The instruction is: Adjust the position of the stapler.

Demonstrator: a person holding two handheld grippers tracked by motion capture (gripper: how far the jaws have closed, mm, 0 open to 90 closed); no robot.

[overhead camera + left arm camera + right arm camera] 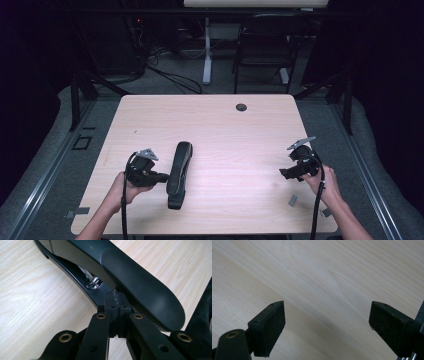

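A black chair armrest [179, 172] lies on the wooden table [225, 130], left of centre, its long side running front to back. In the left gripper view its padded top [140, 287] crosses the frame above a black bracket with a bright screw [94, 282]. My left gripper [162, 176] [117, 300] is shut, pads pressed together, tips against the armrest's left edge near that screw; I see nothing between the pads. My right gripper [284, 173] [327, 320] stands open over bare wood at the table's right, held in a hand.
Two small grey pieces [293, 200] [326, 212] lie near the front right corner. A cable hole [241, 107] sits at the far edge. Behind the table stand a dark chair [265, 45] and a white table leg [206, 55].
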